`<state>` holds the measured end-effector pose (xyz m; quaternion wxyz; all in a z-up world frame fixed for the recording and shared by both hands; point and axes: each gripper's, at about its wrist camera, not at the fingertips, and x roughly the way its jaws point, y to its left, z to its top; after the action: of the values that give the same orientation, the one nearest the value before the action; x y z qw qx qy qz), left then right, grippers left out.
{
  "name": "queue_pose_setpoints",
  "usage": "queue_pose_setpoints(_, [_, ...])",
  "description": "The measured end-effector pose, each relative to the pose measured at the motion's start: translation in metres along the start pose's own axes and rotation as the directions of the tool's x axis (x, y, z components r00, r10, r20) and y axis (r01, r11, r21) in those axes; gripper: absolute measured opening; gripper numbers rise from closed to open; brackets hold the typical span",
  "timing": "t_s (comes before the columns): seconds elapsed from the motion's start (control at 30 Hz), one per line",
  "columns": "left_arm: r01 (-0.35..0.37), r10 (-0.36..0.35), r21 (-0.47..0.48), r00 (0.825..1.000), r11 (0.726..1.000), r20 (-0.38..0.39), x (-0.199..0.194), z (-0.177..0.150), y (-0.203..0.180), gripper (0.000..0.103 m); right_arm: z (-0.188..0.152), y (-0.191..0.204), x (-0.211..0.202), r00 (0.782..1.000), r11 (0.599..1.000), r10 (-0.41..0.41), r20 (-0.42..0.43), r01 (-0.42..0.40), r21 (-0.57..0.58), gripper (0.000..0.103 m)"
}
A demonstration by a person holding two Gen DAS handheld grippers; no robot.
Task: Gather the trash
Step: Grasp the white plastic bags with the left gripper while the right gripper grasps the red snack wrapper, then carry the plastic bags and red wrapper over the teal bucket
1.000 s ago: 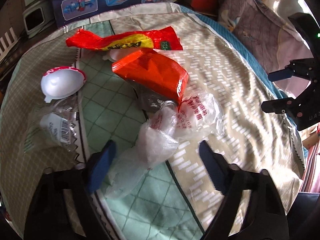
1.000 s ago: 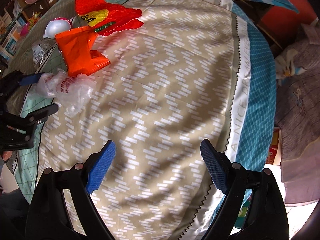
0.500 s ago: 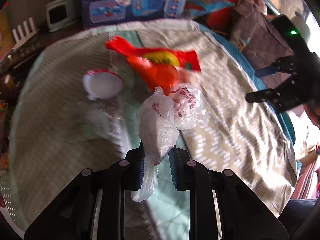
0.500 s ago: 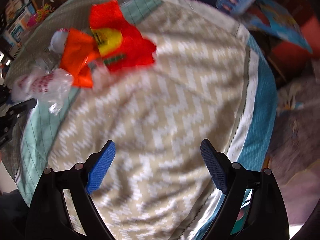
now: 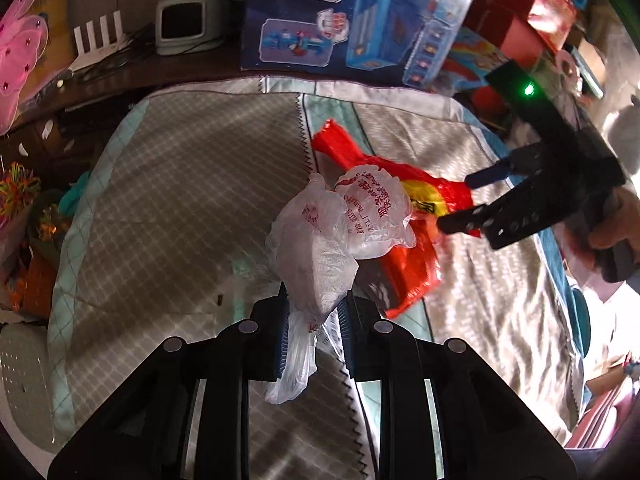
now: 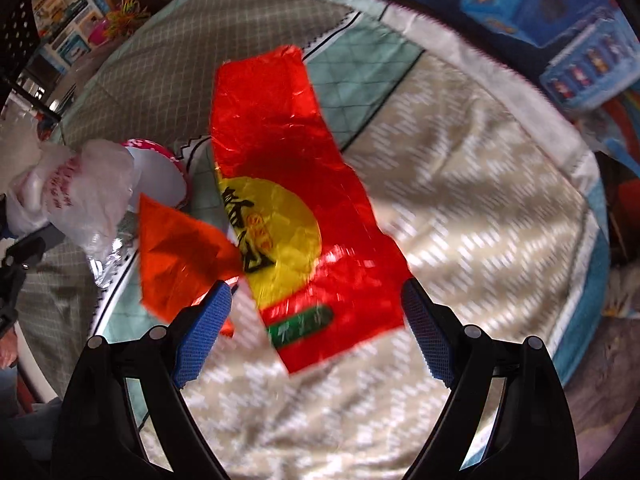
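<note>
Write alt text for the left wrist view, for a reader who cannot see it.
The left gripper is shut on a crumpled clear plastic bag with red print, held up over a patterned bedspread. Behind the bag lies a red and yellow wrapper, and the right gripper, open, reaches toward that wrapper from the right. Toy boxes crowd the far edge.
</note>
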<state>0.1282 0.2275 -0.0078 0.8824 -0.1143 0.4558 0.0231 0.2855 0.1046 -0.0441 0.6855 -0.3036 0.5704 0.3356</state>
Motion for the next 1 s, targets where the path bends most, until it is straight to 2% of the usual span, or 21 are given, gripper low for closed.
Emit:
queue_pose_setpoints(0.1, [-0.006, 0.006, 0.001, 1.000, 1.000, -0.010, 0.006, 0.001, 0.001, 0.022, 0.003, -0.004, 0.012, 0.999, 0.999, 0.033, 0.001, -0.033, 0.020, 0.082])
queue_pose_setpoints(0.13, [-0.009, 0.009, 0.002, 1.000, 1.000, -0.013, 0.007, 0.000, 0.002, 0.022, 0.002, -0.006, 0.014, 0.999, 0.998, 0.050, 0.006, -0.050, 0.038, 0.077])
queue_pose_setpoints(0.17, [-0.013, 0.013, 0.002, 1.000, 1.000, -0.018, 0.009, 0.000, 0.001, 0.022, 0.001, -0.008, 0.014, 0.997, 0.995, 0.082, 0.015, -0.083, 0.056, 0.059])
queue_pose_setpoints(0.2, [-0.014, 0.015, 0.002, 1.000, 1.000, -0.023, 0.012, 0.000, 0.001, 0.022, -0.001, -0.009, 0.015, 0.994, 0.991, 0.112, 0.014, -0.113, 0.068, 0.047])
queue_pose_setpoints(0.23, [-0.014, 0.014, 0.003, 1.000, 1.000, -0.025, 0.013, -0.001, 0.000, 0.022, -0.003, -0.010, 0.014, 0.992, 0.989, 0.127, 0.015, -0.128, 0.075, 0.028])
queue_pose_setpoints(0.27, [-0.012, 0.012, 0.004, 1.000, 1.000, -0.027, 0.013, -0.001, -0.002, 0.022, -0.007, -0.008, 0.012, 0.990, 0.987, 0.140, 0.021, -0.141, 0.074, 0.019])
queue_pose_setpoints(0.33, [-0.008, 0.008, 0.008, 1.000, 1.000, -0.030, 0.015, -0.002, -0.007, 0.022, -0.013, -0.005, 0.007, 0.991, 0.989, 0.131, 0.036, -0.133, 0.061, 0.012])
queue_pose_setpoints(0.53, [0.027, -0.026, 0.042, 0.999, 0.999, -0.025, 0.012, -0.008, -0.034, 0.022, -0.050, -0.009, -0.023, 0.993, 0.993, 0.101, 0.069, -0.105, 0.060, 0.008])
queue_pose_setpoints(0.73, [0.067, -0.066, 0.091, 0.998, 0.994, -0.020, 0.006, -0.018, -0.075, 0.022, -0.102, -0.039, -0.048, 0.996, 0.992, -0.009, 0.089, -0.002, 0.130, 0.002])
queue_pose_setpoints(1.0, [0.146, -0.138, 0.183, 0.989, 0.972, -0.057, 0.007, -0.038, -0.150, 0.022, -0.207, -0.079, -0.071, 0.995, 0.969, -0.076, 0.063, 0.059, 0.239, 0.002])
